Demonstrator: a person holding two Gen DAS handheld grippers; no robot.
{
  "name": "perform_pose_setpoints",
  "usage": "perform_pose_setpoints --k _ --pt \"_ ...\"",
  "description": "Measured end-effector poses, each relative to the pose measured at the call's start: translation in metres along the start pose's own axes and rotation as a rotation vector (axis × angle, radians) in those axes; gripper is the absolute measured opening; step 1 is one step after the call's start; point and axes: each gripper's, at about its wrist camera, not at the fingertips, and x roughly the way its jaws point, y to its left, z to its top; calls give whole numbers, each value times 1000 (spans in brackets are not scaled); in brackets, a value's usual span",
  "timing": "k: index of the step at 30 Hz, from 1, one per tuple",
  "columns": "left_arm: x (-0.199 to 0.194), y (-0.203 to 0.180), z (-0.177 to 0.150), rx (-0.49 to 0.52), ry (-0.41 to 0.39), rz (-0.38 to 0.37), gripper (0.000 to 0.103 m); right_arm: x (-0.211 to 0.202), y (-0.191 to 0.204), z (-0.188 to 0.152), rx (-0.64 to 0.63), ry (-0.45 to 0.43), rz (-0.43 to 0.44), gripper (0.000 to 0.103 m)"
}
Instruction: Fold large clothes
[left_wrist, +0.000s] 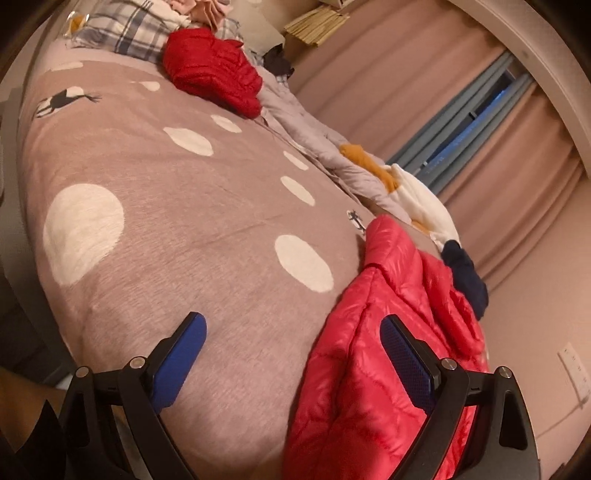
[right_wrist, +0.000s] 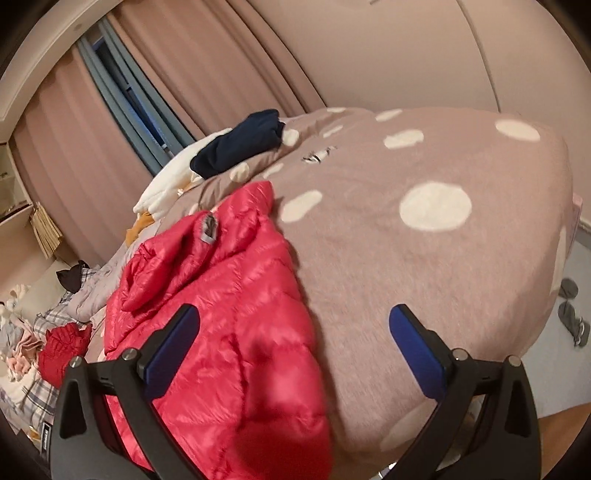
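Left tongs (left_wrist: 291, 347) spread wide, holding nothing, and right tongs (right_wrist: 295, 332) gaping too, above the bed (right_wrist: 424, 266). The pinkish-red down jacket (right_wrist: 229, 317) lies crumpled on the polka-dot blanket (left_wrist: 177, 229), under both.

Pink curtains (left_wrist: 424, 92), perhaps dim light

A jacket (right_wrist: 221, 314) is lying on the bed (right_wrist: 424, 277) (near its edge), another garment (right_wrist: 236, 147) sitting behind it.
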Motion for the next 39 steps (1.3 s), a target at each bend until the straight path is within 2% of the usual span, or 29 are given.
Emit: perform_pose_setpoints --k 8,12,15,18,21,23,26,28,32,36,39 --pt "-6 4 -4 -40 -23 -4 95 -9 -21 -6 35 0 -27 103" --pt "-15 10 -12 -73 -27 -18 95 -13 -33 -13 63 -2 -25 103" --pt "-19 10 -20 -112 -21 -33 95 -18 -35 -21 56 -35 -12 103" --pt "-20 5 -29 -102 -19 -29 95 -20 -39 -29 74 -38 8 103" --pt "-19 2 -39 -107 28 -24 95 -21 -39 -35 84 -35 10 103" --pt "-15 5 -48 -175 101 -62 97 -18 -39 -39 133 -22 11 103" --pt "-10 1 -51 -228 176 -103 99 -16 -37 -52 238 24 59 103" --pt "-12 -2 -50 -239 191 -128 99 -14 -29 -61 264 67 100 103" --pt "-13 -9 -47 -259 222 -228 99 -15 -13 -71 278 114 155 103" --pt "-11 -15 -48 -234 219 -214 99 -14 -7 -72 290 124 163 103" --pt "-10 -19 -48 -224 234 -236 99 -14 -10 -73 327 129 187 103"
